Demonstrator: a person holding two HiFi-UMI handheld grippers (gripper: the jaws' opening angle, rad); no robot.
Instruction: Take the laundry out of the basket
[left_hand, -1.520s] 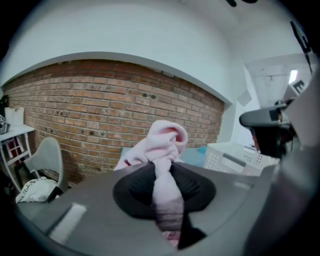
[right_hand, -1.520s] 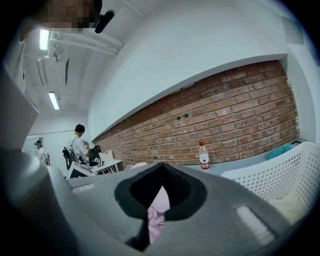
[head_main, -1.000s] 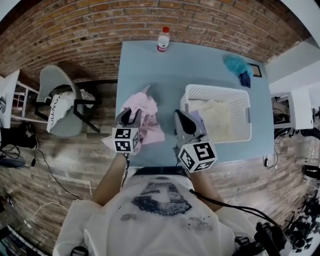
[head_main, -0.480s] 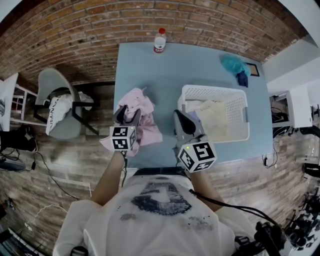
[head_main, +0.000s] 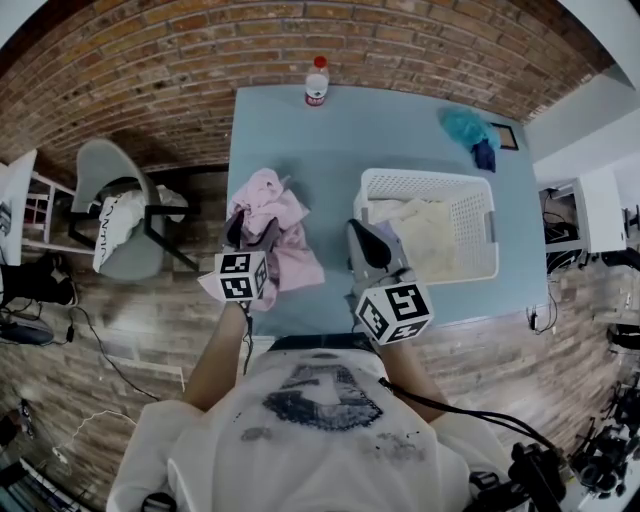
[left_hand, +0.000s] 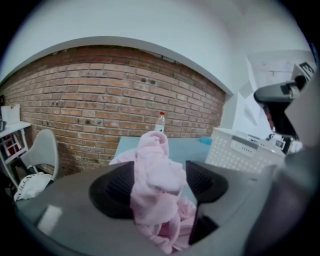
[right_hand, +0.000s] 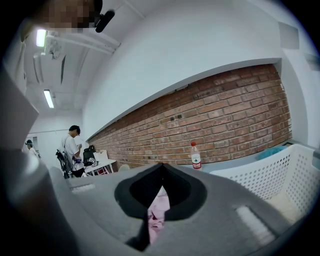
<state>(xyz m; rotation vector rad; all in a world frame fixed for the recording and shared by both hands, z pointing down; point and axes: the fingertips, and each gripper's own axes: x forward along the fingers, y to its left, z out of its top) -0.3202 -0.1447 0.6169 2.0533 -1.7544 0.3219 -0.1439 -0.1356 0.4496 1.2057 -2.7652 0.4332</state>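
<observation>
The crumpled pink garment (head_main: 276, 228) lies on the left part of the pale blue table (head_main: 330, 140), its long axis running near to far, with one fold standing upright between the jaws of the left hand-held gripper (head_main: 254, 233). Those jaws are opening and no longer pinch it. The right hand-held gripper (head_main: 366, 240) is closed and empty, at the near left corner of the white laundry basket (head_main: 482, 190), which holds cream laundry (head_main: 428, 238). A brick wall (head_main: 200, 50) stands behind the table and a wooden floor (head_main: 120, 320) lies below it.

White T-shirt (head_main: 300, 440), perhaps stained, marker-cubed grey left gripper (head_main: 254, 230), right gripper (head_main: 360, 232)
</observation>
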